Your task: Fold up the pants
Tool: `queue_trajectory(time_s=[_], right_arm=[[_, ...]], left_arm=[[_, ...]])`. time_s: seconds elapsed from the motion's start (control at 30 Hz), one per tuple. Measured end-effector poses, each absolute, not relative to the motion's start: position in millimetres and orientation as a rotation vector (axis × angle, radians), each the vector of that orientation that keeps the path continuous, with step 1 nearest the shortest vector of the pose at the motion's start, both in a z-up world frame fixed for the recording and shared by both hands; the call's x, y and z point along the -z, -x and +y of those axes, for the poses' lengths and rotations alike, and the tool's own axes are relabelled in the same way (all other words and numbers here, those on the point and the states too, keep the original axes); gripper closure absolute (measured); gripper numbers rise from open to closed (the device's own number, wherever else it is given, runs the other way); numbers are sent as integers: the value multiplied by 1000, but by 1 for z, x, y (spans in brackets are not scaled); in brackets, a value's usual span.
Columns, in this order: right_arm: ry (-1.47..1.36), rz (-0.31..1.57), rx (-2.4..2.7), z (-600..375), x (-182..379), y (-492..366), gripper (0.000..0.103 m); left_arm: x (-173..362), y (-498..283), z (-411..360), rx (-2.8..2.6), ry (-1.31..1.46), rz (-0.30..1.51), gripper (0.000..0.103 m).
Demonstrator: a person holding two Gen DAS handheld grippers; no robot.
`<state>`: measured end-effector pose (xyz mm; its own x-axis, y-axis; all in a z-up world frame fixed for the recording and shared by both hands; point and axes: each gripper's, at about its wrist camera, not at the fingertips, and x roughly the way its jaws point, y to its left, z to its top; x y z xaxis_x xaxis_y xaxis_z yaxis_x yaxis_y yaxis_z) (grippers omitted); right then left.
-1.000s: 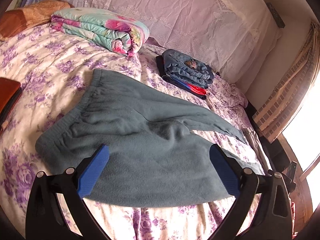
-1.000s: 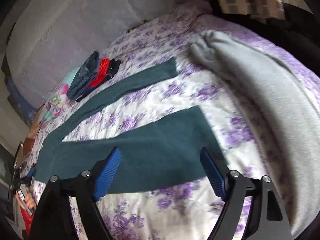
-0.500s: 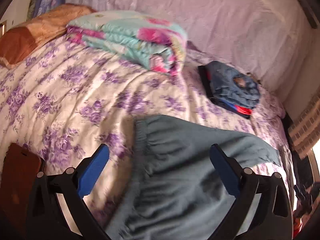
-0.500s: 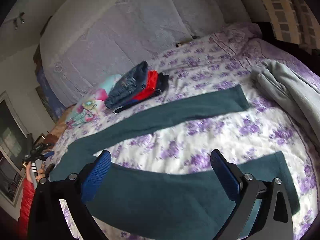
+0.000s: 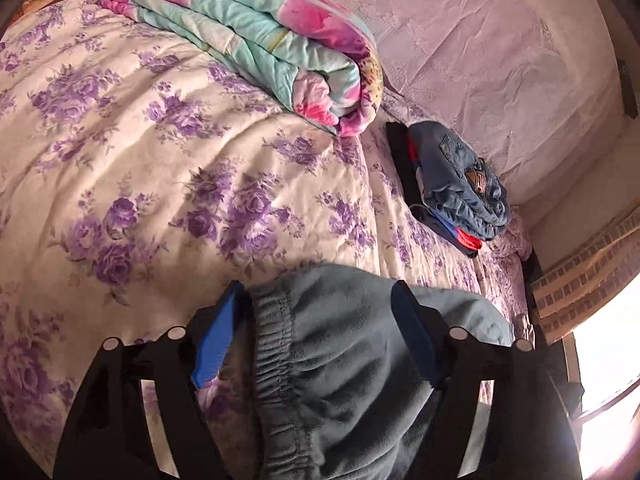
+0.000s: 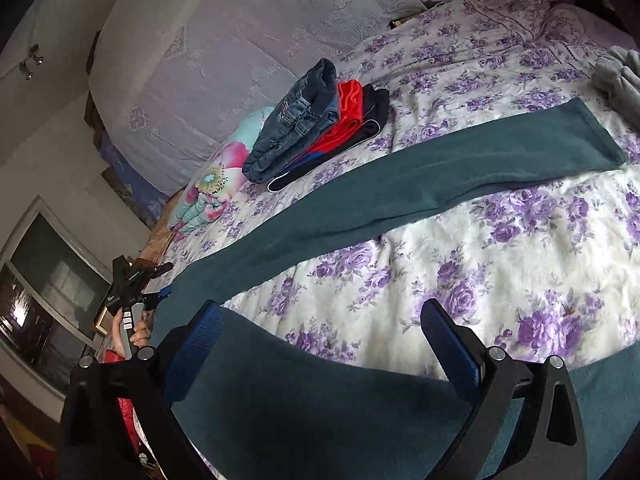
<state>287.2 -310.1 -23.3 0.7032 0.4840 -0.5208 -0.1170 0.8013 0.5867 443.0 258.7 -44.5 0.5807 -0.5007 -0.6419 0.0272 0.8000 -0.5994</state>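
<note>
A pair of teal fleece pants lies spread across a bed covered in a white sheet printed with purple flowers. One leg stretches flat across the middle of the bed toward a cuff at the right side of the right wrist view. The other leg runs along the near edge of the bed.

In the left wrist view, the left gripper sits over the gathered elastic waistband of the pants. Its blue-padded jaws are closing, with the waistband corner between them. The right pad rests on the fleece, while the left pad stands just beside the waistband edge over the sheet, so the cloth is not yet pinched.

In the right wrist view, the right gripper hangs above the near leg of the pants. Its jaws are spread wide apart, and the fleece passes beneath them; neither pad presses on it. Far off at the left of this view, a person's hand holds the handle of the other gripper at the waistband end.

Beyond the pants, a stack of folded clothes sits near the padded headboard, with blue jeans on top, then something red, then dark items. A folded quilt in turquoise and pink lies beside that stack. A grey garment lies bunched at the far right edge of the bed.
</note>
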Motion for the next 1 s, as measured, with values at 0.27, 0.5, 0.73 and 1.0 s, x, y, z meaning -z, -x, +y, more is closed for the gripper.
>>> queue_trajectory(time_s=[0.27, 0.5, 0.73, 1.0], right_arm=[[-447, 671, -411, -285, 14, -307, 3], [-210, 765, -505, -238, -14, -391, 3], [198, 816, -496, -199, 3, -488, 15], [281, 915, -575, -186, 49, -522, 43]], left_arm=[[52, -450, 262, 324, 582, 940, 53], [52, -447, 264, 381, 623, 907, 83], [46, -445, 268, 393, 642, 850, 83], [47, -447, 268, 387, 627, 845, 83]])
